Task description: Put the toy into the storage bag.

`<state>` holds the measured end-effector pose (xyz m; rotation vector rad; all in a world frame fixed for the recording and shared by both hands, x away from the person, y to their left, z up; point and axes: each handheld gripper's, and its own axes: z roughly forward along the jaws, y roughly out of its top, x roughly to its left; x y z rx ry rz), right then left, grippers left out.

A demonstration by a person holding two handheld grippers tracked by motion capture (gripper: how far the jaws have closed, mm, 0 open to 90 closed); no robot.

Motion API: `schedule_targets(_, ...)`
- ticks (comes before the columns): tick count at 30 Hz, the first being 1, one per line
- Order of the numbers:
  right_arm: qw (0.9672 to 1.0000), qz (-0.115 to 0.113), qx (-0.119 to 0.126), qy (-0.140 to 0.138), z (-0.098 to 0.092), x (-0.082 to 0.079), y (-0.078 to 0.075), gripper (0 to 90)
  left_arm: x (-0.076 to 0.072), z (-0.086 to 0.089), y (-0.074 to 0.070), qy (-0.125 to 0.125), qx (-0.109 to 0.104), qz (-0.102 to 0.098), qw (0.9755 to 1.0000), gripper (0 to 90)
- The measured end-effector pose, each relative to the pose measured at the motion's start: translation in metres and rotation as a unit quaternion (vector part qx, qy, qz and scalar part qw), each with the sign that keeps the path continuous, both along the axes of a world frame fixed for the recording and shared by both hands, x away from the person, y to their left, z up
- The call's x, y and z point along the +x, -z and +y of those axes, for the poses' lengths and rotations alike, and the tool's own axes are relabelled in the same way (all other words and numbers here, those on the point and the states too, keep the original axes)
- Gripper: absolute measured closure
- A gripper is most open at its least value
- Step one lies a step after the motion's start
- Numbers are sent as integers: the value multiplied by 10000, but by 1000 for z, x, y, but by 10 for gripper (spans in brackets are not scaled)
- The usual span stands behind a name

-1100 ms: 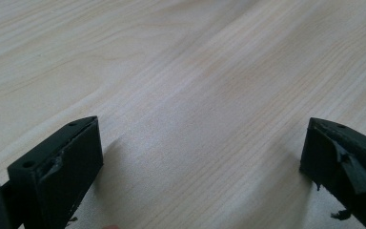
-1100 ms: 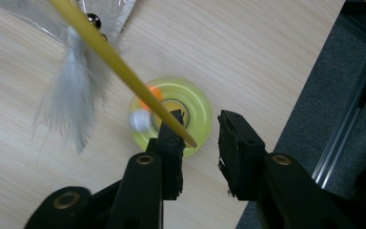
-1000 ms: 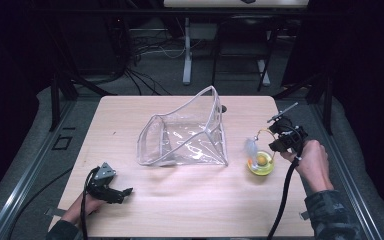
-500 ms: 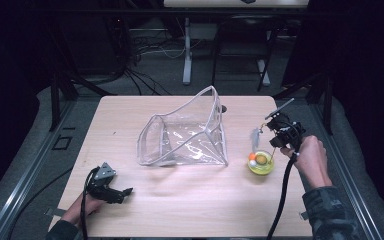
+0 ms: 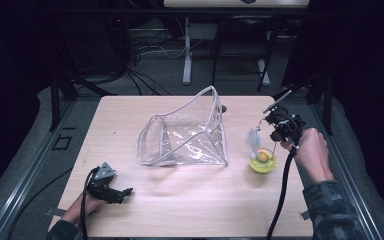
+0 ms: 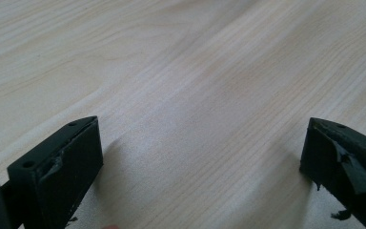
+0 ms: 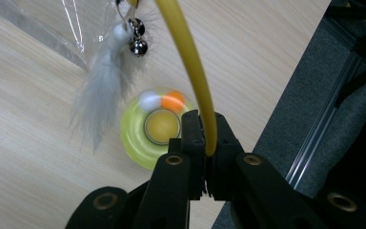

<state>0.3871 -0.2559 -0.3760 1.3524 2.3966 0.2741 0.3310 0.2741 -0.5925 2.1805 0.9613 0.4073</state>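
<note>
Right tool (image 7: 205,143) clamped on yellow wand (image 7: 190,71)

Bare table (image 5: 190,200) ahead (clear bag (image 5: 185,135) centre-table)

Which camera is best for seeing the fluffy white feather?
The right gripper view: the feather hangs close up, with small bells above it, beside the yellow wand pinched in the right gripper. In the high view the feather is a small pale wisp. The left gripper view looks at bare table.

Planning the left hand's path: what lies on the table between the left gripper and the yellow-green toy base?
In the high view, bare wood; the clear bag sits just behind that line from left gripper to toy base.
</note>
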Motion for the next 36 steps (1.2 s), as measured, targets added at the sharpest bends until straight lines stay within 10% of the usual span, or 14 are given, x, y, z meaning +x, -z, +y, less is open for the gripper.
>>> schedule_targets(36,9995,78,80,-279,32,24,-30,878,0,0,0,8,-9,14,10000,2)
